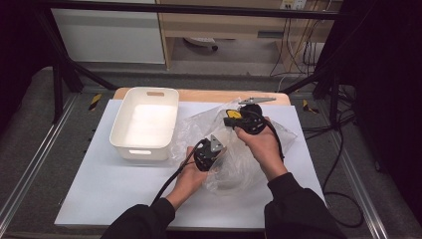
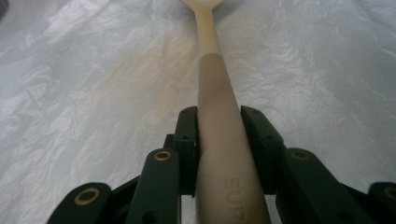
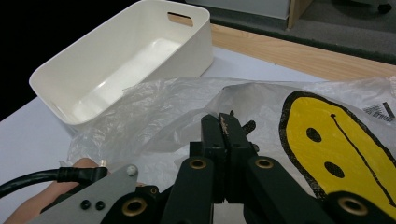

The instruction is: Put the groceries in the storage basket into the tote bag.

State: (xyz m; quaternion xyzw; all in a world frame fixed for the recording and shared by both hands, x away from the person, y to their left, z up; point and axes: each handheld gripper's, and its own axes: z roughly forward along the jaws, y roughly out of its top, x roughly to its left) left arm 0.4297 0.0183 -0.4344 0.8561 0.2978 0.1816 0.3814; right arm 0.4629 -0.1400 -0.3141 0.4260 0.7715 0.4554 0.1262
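In the left gripper view, the left gripper (image 2: 219, 135) has its jaws partly closed on the thick tan handle of a wooden spoon (image 2: 219, 140), one pad against each side of it. The handle runs straight away from the camera, narrows to pale wood and ends in the bowl at the top edge of the view, and all around it lies the crinkled clear plastic bag (image 2: 93, 93). Raised letters show on the handle close to the camera.

From the high view the left gripper (image 1: 211, 154) sits in the person's left hand (image 1: 191, 174) at the near side of the bag (image 1: 239, 159), with its cable trailing back toward the sleeve. Whether the spoon lies inside the bag or on top of it cannot be told.

A little farther on, the right gripper (image 1: 238, 115) is in the right hand (image 1: 261, 142) at the far part of the bag. In the right gripper view its jaws (image 3: 226, 135) stand fully together, pinching a fold of the thin plastic (image 3: 187, 112) between the pads. A yellow smiley face (image 3: 336, 149) is printed on the bag just beside the jaws.

Beyond the bag, toward the far left of the white bench (image 1: 109, 189), stands a white bin (image 1: 144, 144) with cut-out handles, touching the bag's edge
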